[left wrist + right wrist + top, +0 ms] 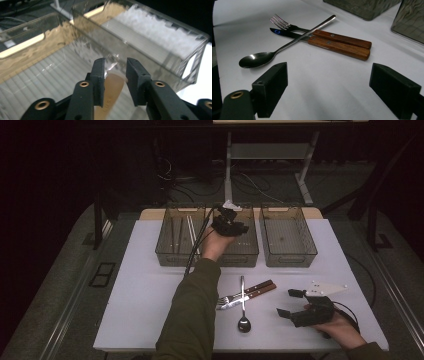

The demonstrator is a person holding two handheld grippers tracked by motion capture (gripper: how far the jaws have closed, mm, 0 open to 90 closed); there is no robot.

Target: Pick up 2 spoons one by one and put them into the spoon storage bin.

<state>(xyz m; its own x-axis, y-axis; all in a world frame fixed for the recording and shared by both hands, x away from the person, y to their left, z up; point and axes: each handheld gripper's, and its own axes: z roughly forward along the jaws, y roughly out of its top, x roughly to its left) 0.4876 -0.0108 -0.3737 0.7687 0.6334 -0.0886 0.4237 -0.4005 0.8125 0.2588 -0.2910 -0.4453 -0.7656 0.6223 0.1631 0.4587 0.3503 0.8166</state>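
Left gripper [235, 222] over middle bin [250, 255], jaws parted, pale wooden utensil [112, 92] loose between them, pads not pressing; long axis running along the jaws, pointing down into the bin. Right gripper [291, 304] spread wide, holding nothing, low over table [150, 295]. Spoon [262, 56], fork [284, 25], knife [337, 47] just ahead of it, handles crossing its line; nearer hand for these: the right.

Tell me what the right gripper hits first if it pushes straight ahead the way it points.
Probably the spoon and the two wooden-handled pieces crossed beneath it; bare white table lies before them. The right gripper stands wide open; depth is uncertain.
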